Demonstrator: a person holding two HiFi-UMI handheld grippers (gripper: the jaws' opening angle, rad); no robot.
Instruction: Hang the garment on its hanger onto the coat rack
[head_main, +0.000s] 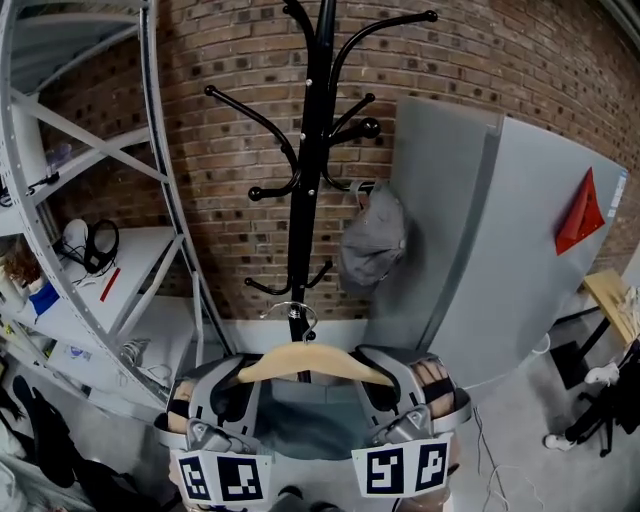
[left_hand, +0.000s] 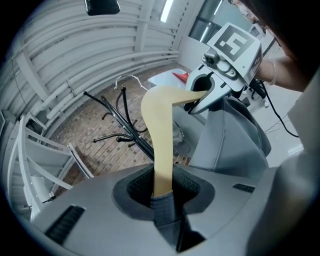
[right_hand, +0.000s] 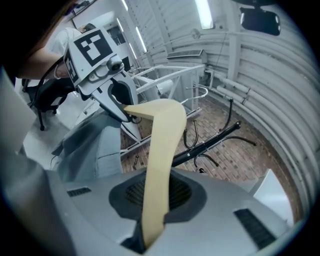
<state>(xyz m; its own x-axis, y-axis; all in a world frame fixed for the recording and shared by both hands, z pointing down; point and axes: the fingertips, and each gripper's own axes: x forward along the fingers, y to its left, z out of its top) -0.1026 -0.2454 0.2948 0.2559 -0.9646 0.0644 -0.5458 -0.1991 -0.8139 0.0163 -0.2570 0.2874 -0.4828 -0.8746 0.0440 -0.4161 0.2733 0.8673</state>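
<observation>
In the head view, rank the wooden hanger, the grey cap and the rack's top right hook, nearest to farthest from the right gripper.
1. The wooden hanger, its right end clamped in the right gripper.
2. The grey cap, hanging midway up the rack, on its right side.
3. The top right hook, at the rack's very top.

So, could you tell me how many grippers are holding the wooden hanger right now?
2. The left gripper clamps the wooden hanger at its left end, over garment fabric; the right gripper clamps its right end.
</observation>
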